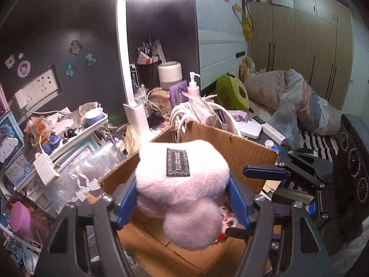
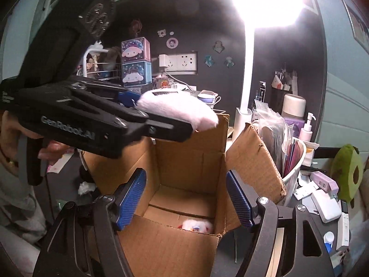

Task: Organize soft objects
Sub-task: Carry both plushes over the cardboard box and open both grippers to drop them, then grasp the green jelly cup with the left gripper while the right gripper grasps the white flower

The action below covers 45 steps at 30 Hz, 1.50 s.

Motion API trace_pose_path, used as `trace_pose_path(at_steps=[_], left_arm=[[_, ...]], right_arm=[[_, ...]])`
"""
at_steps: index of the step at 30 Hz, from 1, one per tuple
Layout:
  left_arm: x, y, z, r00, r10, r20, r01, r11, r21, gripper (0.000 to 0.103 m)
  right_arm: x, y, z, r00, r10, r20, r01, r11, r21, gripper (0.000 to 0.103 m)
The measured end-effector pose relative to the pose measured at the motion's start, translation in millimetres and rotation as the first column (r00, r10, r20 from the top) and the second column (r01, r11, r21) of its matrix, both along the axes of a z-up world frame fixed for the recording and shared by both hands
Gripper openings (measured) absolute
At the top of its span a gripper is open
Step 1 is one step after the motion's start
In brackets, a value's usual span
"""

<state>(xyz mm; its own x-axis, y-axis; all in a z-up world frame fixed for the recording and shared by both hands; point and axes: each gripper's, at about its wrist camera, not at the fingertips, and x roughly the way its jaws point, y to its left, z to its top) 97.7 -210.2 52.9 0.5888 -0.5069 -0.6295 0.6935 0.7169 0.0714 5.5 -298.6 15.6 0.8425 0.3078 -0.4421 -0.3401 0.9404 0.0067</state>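
The left gripper (image 1: 182, 198) pinches a pink plush toy (image 1: 184, 184) above the open cardboard box (image 2: 184, 161), while the right gripper (image 2: 184, 198), spread and empty, hovers beside it; lowering and releasing likely comes next.

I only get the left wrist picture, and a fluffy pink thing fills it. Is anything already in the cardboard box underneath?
Observer: Yes. The right wrist view looks down into the cardboard box, and one small white plush toy lies on its floor.
Operator: Is the pink thing inside the box?
Observer: No. Seen from the side, the pink plush is gripped in the left tongs up above the box's open top.
Operator: Are the other tongs holding anything?
Observer: Nothing. The right tongs stand open, blue pads apart, over the box opening.
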Motion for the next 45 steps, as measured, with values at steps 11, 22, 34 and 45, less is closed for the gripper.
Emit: trace_pose_path(at_steps=[11, 22, 34, 45], left_arm=[[-13, 36, 16, 0.999, 0.044, 0.028, -0.042, 0.995, -0.087, 0.086], [-57, 151, 17, 0.966, 0.239, 0.099, -0.222, 0.963, -0.152, 0.086], [-94, 264, -61, 0.929, 0.37, -0.009, -0.367, 0.916, -0.162, 0.086], [-105, 250, -148, 0.965, 0.125, -0.229, -0.165, 0.973, -0.164, 0.058]], right_arm=[[-8, 3, 4, 1.0, -0.008, -0.002, 0.008, 1.0, 0.009, 0.069], [-32, 67, 28, 0.985, 0.148, 0.085, -0.149, 0.989, 0.007, 0.069], [-28, 180, 3, 0.929, 0.369, -0.029, -0.37, 0.926, -0.068, 0.069], [1, 216, -68, 0.915, 0.323, -0.24, -0.374, 0.903, -0.21, 0.056]])
